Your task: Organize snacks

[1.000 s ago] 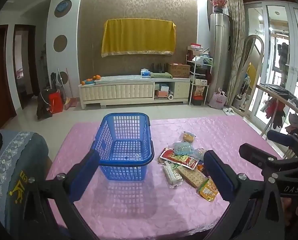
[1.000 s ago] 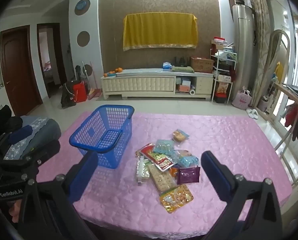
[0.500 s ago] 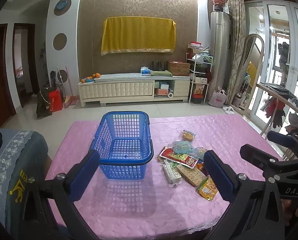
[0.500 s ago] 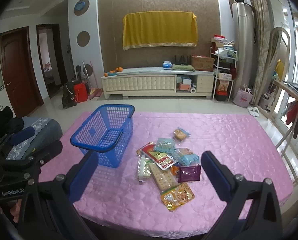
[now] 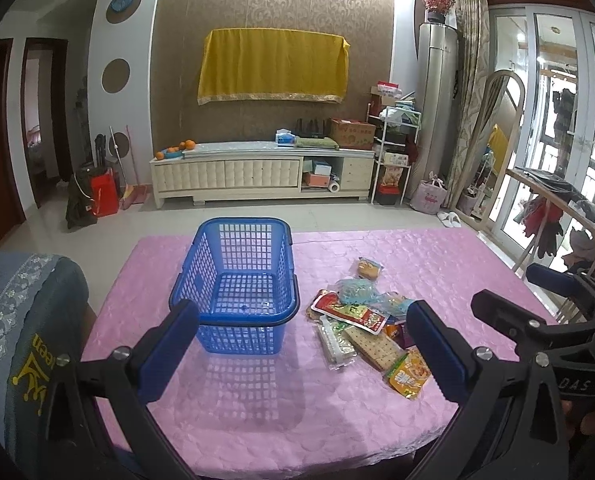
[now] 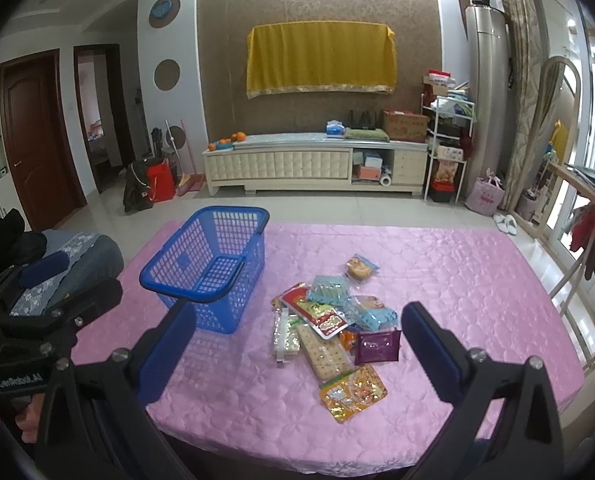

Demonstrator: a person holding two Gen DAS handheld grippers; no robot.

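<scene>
A table (image 5: 457, 264) under a quilted pink cover fills the lower half of both views, with a cream TV cabinet (image 6: 313, 168) against the patterned wall behind it and a yellow cloth (image 6: 321, 60) draped above.

On the table's left part stands a blue plastic basket (image 5: 237, 284), upright, with nothing visible inside and its handle folded down along the near rim. Just to the right of the basket, apart from it, lies a loose heap of snack packets (image 6: 333, 328), several overlapping.

The left tongs (image 5: 301, 348) hang over the near edge of the table, wide apart and holding nothing; through the gap show the basket's front wall and part of the heap. The right tongs (image 6: 297, 348) are likewise spread wide and bare, with the heap lying between their blue pads (image 6: 429, 348) in that view. Neither touches anything on the table.

Within the heap, a long cracker sleeve (image 6: 325, 354) lies at the near middle, partly under a red pouch (image 6: 317, 312). A yellow-orange packet (image 6: 353, 392) is nearest the table's front edge. A purple packet (image 6: 377, 346) sits to the right, touching pale blue packets (image 6: 371, 312). A clear-wrapped white snack (image 6: 285, 336) lies at the left edge. Farthest back, a small bun-like packet (image 6: 360, 267) lies slightly apart from the rest.
</scene>
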